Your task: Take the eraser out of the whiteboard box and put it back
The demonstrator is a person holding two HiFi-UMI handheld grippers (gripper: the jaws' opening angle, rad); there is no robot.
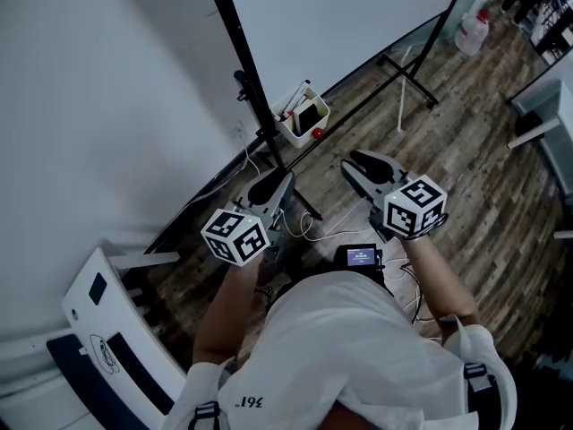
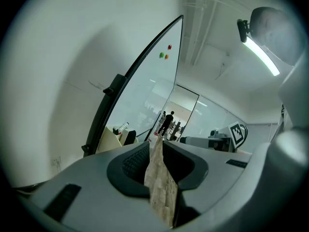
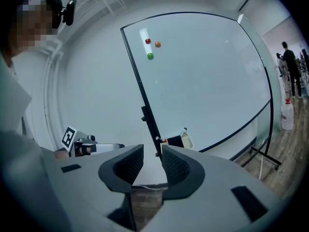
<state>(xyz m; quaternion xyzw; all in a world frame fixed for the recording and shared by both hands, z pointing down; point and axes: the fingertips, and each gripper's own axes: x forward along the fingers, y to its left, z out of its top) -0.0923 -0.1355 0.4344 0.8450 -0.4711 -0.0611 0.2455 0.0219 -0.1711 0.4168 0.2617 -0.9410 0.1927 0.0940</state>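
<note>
A cream box (image 1: 303, 115) hangs low on the whiteboard stand's black post (image 1: 251, 70); it holds markers and a black eraser (image 1: 310, 113). My left gripper (image 1: 286, 176) and right gripper (image 1: 352, 160) hover side by side short of the box, both pointing toward it. In the left gripper view the left gripper (image 2: 155, 144) stands open, with only floor showing through the gap, and the box (image 2: 112, 138) lies ahead to the left. In the right gripper view the right gripper (image 3: 152, 149) is open and empty, with the box (image 3: 186, 140) and eraser (image 3: 175, 141) just beyond its tips.
The whiteboard (image 1: 340, 16) leans on a black stand with legs (image 1: 407, 79) spread over the wood floor. A white cable (image 1: 313, 227) and a small screen device (image 1: 361, 256) lie near the person's body. A white appliance (image 1: 98, 303) stands at lower left, a plastic jug (image 1: 473, 32) at far right.
</note>
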